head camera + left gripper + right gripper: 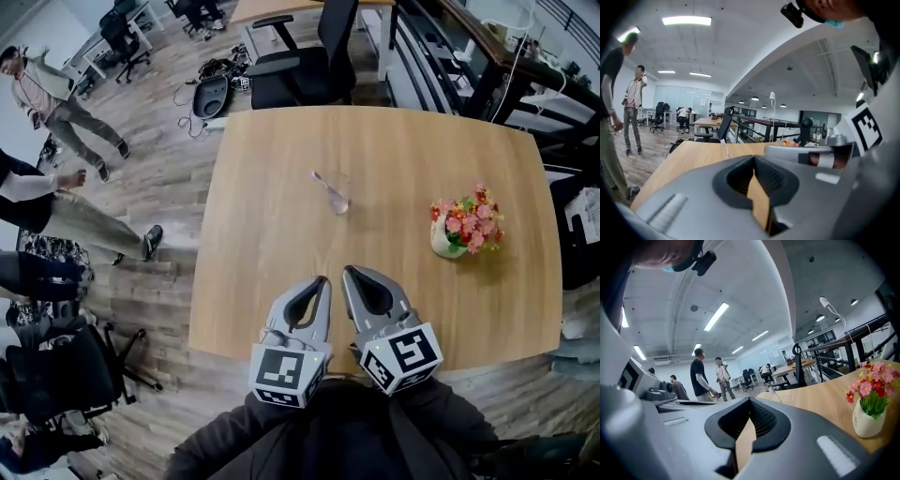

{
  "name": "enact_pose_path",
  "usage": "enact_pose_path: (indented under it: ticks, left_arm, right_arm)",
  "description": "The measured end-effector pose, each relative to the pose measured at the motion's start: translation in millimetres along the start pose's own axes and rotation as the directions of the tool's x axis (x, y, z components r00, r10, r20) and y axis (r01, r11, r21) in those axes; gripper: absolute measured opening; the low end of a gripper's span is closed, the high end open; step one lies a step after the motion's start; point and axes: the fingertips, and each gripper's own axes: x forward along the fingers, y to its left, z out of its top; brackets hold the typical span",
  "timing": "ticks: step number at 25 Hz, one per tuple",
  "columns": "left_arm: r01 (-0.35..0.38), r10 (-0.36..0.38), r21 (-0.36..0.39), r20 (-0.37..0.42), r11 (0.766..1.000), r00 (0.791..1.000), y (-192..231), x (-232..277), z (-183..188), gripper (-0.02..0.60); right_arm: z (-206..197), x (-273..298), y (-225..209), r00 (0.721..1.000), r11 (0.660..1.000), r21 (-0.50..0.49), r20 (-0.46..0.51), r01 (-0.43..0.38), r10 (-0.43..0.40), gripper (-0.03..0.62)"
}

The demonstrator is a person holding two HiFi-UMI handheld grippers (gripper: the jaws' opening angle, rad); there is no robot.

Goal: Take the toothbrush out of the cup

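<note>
Toothbrush (324, 184) leans from mid-table cup (339, 202) toward the table's (272, 244) far-left corner; left gripper (322, 280) and right gripper (349, 272) hover at the near edge, jaws pressed together, empty.

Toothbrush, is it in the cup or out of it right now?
In the cup. The head view shows the toothbrush leaning with its lower end inside the clear cup in the middle of the table.

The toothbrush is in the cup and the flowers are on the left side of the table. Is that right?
Not quite. The flowers stand on the right side of the table, not the left; the head view shows it. The toothbrush is indeed in the cup.
</note>
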Motion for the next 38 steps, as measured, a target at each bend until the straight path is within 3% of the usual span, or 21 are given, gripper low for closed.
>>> enact_pose_path:
  ticks: [12,19,23,28,38]
  left_arm:
    - [-0.016,0.016,-0.114,-0.001,0.993,1.000,72,12,-14,0.008]
    - [-0.025,0.029,-0.062,0.059,0.998,0.998,105,17,-2,0.008]
    - [-0.024,0.031,-0.084,0.081,0.996,0.996,127,20,-2,0.008]
    - [-0.006,0.016,-0.115,0.083,0.993,0.996,149,33,-4,0.008]
    - [0.080,-0.072,-0.120,0.073,0.990,0.995,134,70,3,0.008]
  right_arm:
    - [-26,67,22,0.994,1.000,-0.024,-0.108,-0.011,0.009,0.002]
    - [-27,103,32,0.991,0.997,-0.068,-0.134,-0.021,0.011,0.002]
    - [-25,123,36,0.990,0.995,-0.099,-0.143,-0.014,-0.001,0.002]
    - [-12,145,27,0.990,0.990,-0.140,-0.132,0.032,-0.050,0.002]
    - [17,147,-17,0.986,0.972,-0.180,-0.047,0.149,-0.160,0.002]
